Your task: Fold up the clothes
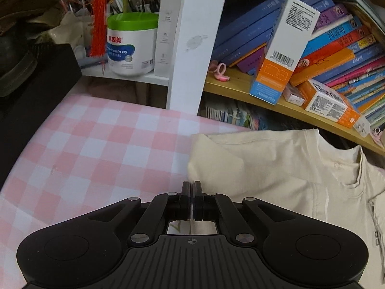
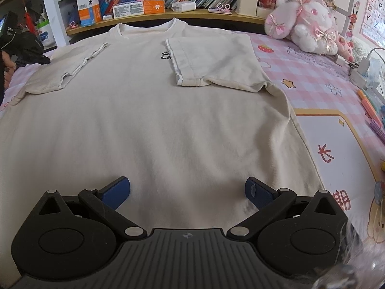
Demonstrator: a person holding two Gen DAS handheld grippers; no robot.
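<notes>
Cream tee (image 2: 154,125) lies flat on the pink check bed w/ both sleeves folded in; left tool (image 1: 191,187) pinched tight at its side edge, right tool (image 2: 187,192) wide over the hem — I'd lift both evenly.

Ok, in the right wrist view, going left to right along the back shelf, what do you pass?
White and orange upright box → flat toothpaste box → white charger plug → beige pen holder → pink plush bunny, which sits on the bed.
</notes>
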